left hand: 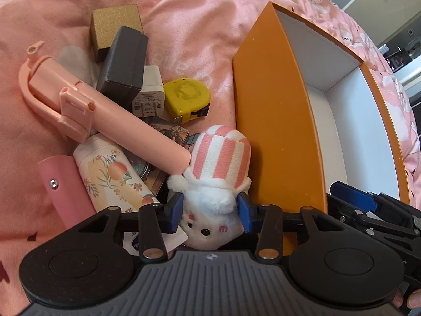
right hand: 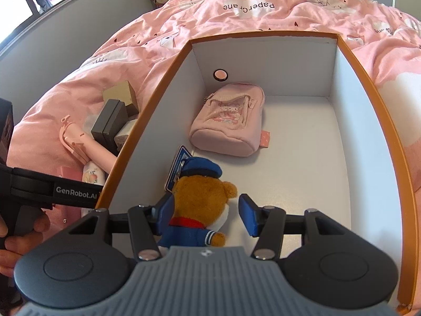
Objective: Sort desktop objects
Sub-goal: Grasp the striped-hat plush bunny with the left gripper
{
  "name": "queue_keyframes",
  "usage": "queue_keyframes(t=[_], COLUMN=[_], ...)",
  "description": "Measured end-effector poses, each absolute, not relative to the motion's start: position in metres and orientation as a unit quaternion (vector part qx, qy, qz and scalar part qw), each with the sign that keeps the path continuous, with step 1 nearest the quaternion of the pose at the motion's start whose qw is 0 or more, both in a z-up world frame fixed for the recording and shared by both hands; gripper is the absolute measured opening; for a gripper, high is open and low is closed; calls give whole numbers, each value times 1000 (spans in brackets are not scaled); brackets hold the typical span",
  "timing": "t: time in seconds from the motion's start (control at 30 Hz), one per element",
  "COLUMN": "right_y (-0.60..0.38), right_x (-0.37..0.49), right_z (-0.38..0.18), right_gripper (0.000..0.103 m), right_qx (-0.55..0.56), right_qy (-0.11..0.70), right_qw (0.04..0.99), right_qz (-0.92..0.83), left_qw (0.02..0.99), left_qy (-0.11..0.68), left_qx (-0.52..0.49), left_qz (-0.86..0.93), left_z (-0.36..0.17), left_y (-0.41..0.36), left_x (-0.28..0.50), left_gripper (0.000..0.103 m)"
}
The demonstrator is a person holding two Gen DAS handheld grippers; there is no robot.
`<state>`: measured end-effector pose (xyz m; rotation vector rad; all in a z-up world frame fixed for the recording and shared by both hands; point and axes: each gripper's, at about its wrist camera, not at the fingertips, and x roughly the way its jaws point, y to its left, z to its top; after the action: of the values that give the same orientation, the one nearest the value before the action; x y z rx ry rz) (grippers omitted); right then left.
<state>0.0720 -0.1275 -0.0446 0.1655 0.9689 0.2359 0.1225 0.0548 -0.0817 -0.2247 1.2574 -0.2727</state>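
A white plush toy [left hand: 221, 155] with a pink-striped hat lies against the orange box's outer wall [left hand: 273, 105]. My left gripper [left hand: 210, 212] is shut on its white body, with a blue pad pressing on each side. Inside the white-lined orange box [right hand: 163, 100] lies a brown bear [right hand: 200, 197] in a blue uniform and cap. My right gripper [right hand: 208, 216] stands open around it. The left pad is against the bear and the right pad is clear of it. A pink pouch [right hand: 229, 123] rests further back in the box.
Left of the box, a pile sits on the pink duvet [left hand: 197, 13]: a pink selfie stick [left hand: 105, 113], a grey box [left hand: 123, 60], a gold box [left hand: 113, 26], a white charger [left hand: 150, 94], a yellow tape measure [left hand: 186, 97], a floral bottle [left hand: 115, 176] and a pink case [left hand: 65, 192].
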Motion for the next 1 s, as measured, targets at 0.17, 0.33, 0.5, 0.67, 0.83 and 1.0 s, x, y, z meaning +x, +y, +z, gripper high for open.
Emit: queue_keyframes(t=[0.17, 0.33, 0.5, 0.67, 0.83, 1.0], right_y=[-132, -125, -122, -121, -119, -112], right_x=[70, 68, 68, 71, 77, 86], right_z=[-43, -37, -37, -34, -26, -9], right_gripper=[57, 56, 56, 56, 56, 48], right_qx=[91, 77, 73, 74, 74, 60], right_qy=[460, 449, 449, 448, 437, 414], right_qw=[876, 881, 881, 881, 879, 884], right_qz=[113, 127, 130, 132, 175, 209], left_qw=[809, 816, 832, 849, 865, 881], left_qy=[568, 562, 538, 510, 482, 454], left_qx=[-94, -79, -74, -79, -89, -91], left_qz=[-115, -115, -112, -113, -106, -98], left_z=[-62, -52, -41, -19, 2, 27], left_y=[52, 50, 47, 56, 69, 86], left_x=[112, 108, 99, 90, 80, 70], left_gripper=[33, 11, 10, 10, 10, 10])
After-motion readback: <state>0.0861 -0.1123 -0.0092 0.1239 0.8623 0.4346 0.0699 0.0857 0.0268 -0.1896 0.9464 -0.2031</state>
